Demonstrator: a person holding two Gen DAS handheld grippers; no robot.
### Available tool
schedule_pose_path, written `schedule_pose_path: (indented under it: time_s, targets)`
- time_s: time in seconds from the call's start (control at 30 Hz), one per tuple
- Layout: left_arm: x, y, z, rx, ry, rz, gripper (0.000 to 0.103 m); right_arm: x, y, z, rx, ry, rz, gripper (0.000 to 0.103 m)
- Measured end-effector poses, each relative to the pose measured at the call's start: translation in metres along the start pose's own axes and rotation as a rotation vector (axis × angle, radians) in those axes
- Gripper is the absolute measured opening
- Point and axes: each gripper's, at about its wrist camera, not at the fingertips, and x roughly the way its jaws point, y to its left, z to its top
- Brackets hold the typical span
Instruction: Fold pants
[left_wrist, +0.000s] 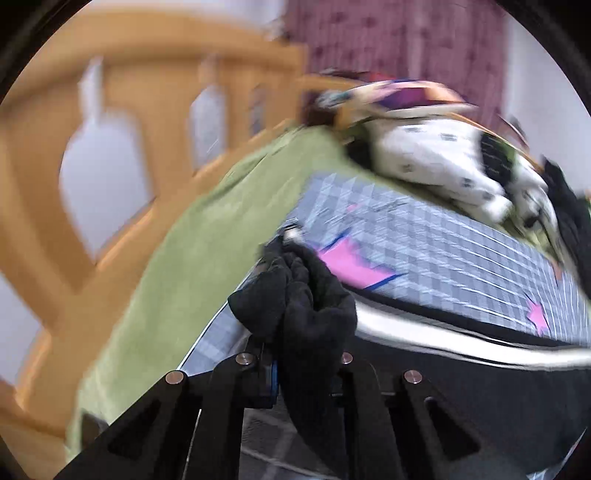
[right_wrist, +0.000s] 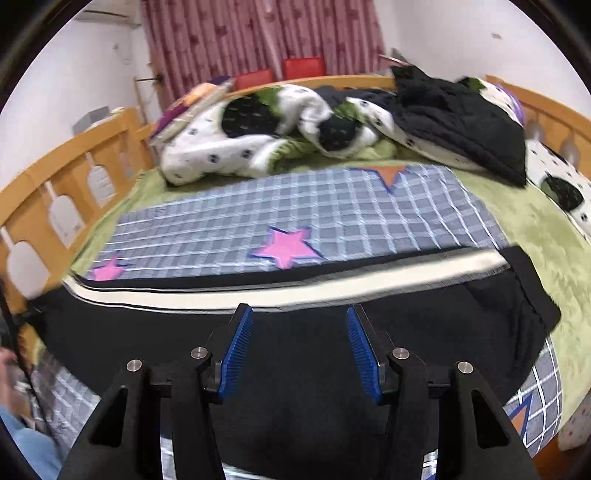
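Left tongs (left_wrist: 295, 258): pressed together, pinching a bunched fold of the black pants (left_wrist: 317, 310); the fabric wraps over both tips and hangs down between the linkages. Right tongs (right_wrist: 299, 350): spread, with the blue ribbed pads (right_wrist: 236, 354) apart and clear of the cloth, nothing between them. Directly beneath and ahead of the right tongs the pants (right_wrist: 295, 369) lie flat on the bed, long axis running left to right across the tongs' pointing line; a white side stripe (right_wrist: 332, 288) follows that axis along the far edge. Beyond the stripe lies a grey checked sheet (right_wrist: 295, 206) with pink stars, over a green blanket (right_wrist: 535, 236). Farther on, a crumpled white spotted quilt (right_wrist: 229, 155) and a black garment (right_wrist: 461, 125) lie against the wooden bed rail (right_wrist: 55, 177), with a red curtain (right_wrist: 258, 37) behind.
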Motion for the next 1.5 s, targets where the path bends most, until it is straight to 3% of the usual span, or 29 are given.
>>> schedule_pose_path:
  time_s: [0.13, 0.17, 0.27, 0.37, 0.5, 0.57, 0.6, 0.67, 0.7, 0.77, 0.83, 0.87, 0.93, 1.07, 1.2, 1.27, 1.33, 1.43, 1.5]
  targets:
    - [-0.045, -0.111, 0.015, 0.252, -0.096, -0.009, 0.011, 0.011, -0.040, -0.012, -0.044, 0.012, -0.124, 0.052]
    - [-0.057, -0.144, 0.012, 0.301, -0.114, -0.037, 0.011, 0.009, -0.052, -0.013, -0.065, -0.009, -0.176, 0.052]
    - [-0.080, -0.220, -0.010, 0.389, -0.134, -0.132, 0.011, 0.001, -0.082, -0.012, -0.061, -0.046, -0.225, 0.052]
    - [-0.091, -0.301, -0.055, 0.467, -0.143, -0.217, 0.011, -0.014, -0.113, -0.013, 0.002, -0.062, -0.232, 0.052]
    - [-0.078, -0.386, -0.139, 0.526, -0.022, -0.338, 0.010, -0.037, -0.144, -0.022, 0.027, -0.104, -0.271, 0.052]
    - [-0.060, -0.416, -0.186, 0.561, 0.067, -0.335, 0.010, -0.045, -0.159, -0.031, 0.036, -0.107, -0.286, 0.052]
    - [-0.054, -0.423, -0.203, 0.578, 0.071, -0.289, 0.011, -0.046, -0.166, -0.035, 0.046, -0.096, -0.287, 0.052]
    - [-0.053, -0.427, -0.220, 0.614, 0.024, -0.241, 0.011, -0.047, -0.173, -0.040, 0.055, -0.077, -0.286, 0.052]
    - [-0.059, -0.424, -0.223, 0.633, -0.004, -0.238, 0.017, -0.048, -0.175, -0.043, 0.059, -0.073, -0.286, 0.052]
    - [-0.070, -0.407, -0.215, 0.615, 0.040, -0.324, 0.027, -0.048, -0.175, -0.047, 0.052, -0.067, -0.275, 0.052]
    - [-0.080, -0.381, -0.201, 0.546, 0.098, -0.426, 0.048, -0.047, -0.171, -0.048, 0.037, -0.073, -0.258, 0.053]
    - [-0.084, -0.364, -0.192, 0.508, 0.115, -0.470, 0.053, -0.047, -0.168, -0.047, 0.031, -0.074, -0.248, 0.053]
    - [-0.092, -0.336, -0.181, 0.446, 0.109, -0.506, 0.068, -0.042, -0.156, -0.047, 0.011, -0.069, -0.218, 0.053]
    - [-0.091, -0.266, -0.153, 0.338, 0.044, -0.426, 0.068, -0.028, -0.121, -0.043, -0.018, -0.034, -0.109, 0.053]
    - [-0.061, -0.195, -0.130, 0.220, 0.059, -0.293, 0.068, -0.007, -0.071, -0.035, -0.029, 0.020, 0.066, 0.053]
    - [-0.047, -0.173, -0.130, 0.182, 0.077, -0.262, 0.068, 0.003, -0.045, -0.034, -0.037, 0.041, 0.121, 0.052]
    - [-0.029, -0.153, -0.135, 0.137, 0.126, -0.272, 0.068, 0.016, -0.020, -0.038, -0.052, 0.066, 0.153, 0.042]
    - [-0.010, -0.143, -0.151, 0.127, 0.219, -0.267, 0.069, 0.038, 0.005, -0.051, -0.105, 0.155, 0.120, 0.025]
    - [-0.003, -0.139, -0.154, 0.105, 0.248, -0.306, 0.069, 0.047, 0.005, -0.059, -0.096, 0.191, 0.126, 0.025]
